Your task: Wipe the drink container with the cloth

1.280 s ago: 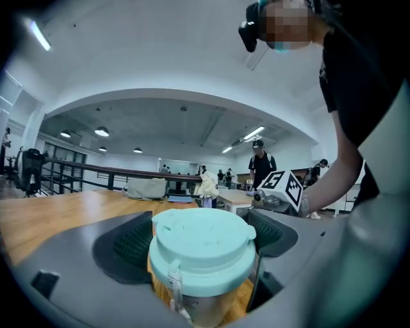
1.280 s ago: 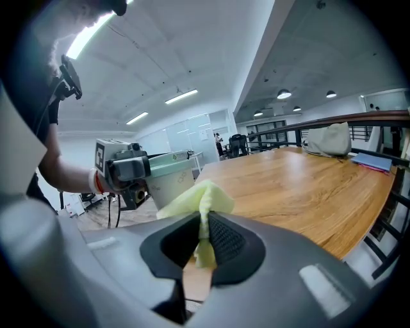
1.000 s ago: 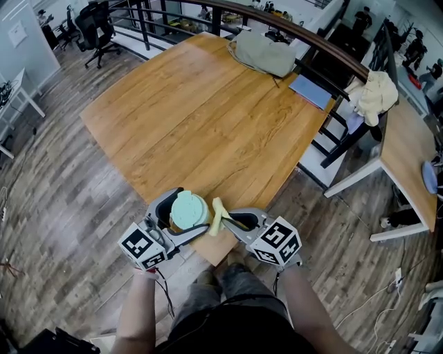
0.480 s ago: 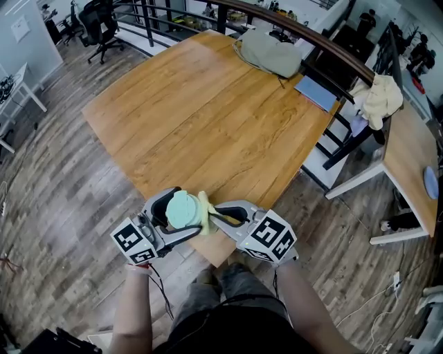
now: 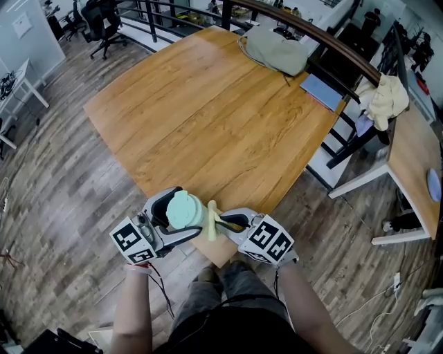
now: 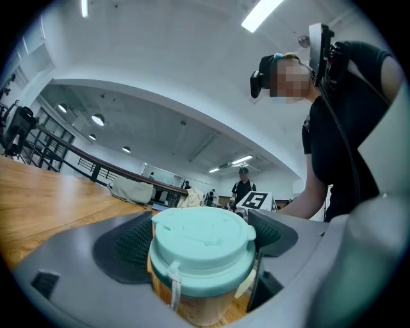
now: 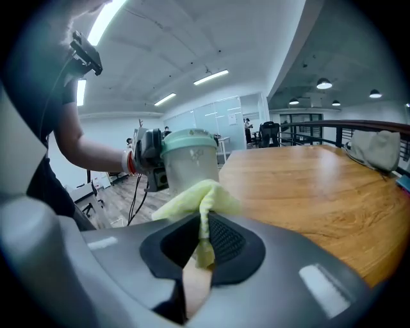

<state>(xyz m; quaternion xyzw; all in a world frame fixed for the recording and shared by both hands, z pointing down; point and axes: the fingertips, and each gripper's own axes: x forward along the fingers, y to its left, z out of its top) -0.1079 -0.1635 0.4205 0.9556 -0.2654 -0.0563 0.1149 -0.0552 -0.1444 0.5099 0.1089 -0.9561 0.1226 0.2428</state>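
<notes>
A clear drink container with a mint-green lid (image 5: 185,209) (image 6: 200,245) (image 7: 189,161) is held over the near corner of the wooden table (image 5: 208,117). My left gripper (image 5: 181,216) (image 6: 202,256) is shut on the container, its ribbed pads on both sides of the lid. My right gripper (image 5: 220,224) (image 7: 204,240) is shut on a folded yellow cloth (image 5: 212,220) (image 7: 200,200). The cloth's free end lies against the container's right side, just below the lid.
A beige bag (image 5: 277,50) and a blue folder (image 5: 320,91) lie at the table's far edge by a dark railing (image 5: 325,45). A second table (image 5: 408,162) with a crumpled cloth stands at the right. Office chairs (image 5: 97,21) stand far left on the plank floor.
The yellow cloth slid up onto the lid's right edge half a second ago and has come back down along the container's side. Both grippers stayed shut and close together.
</notes>
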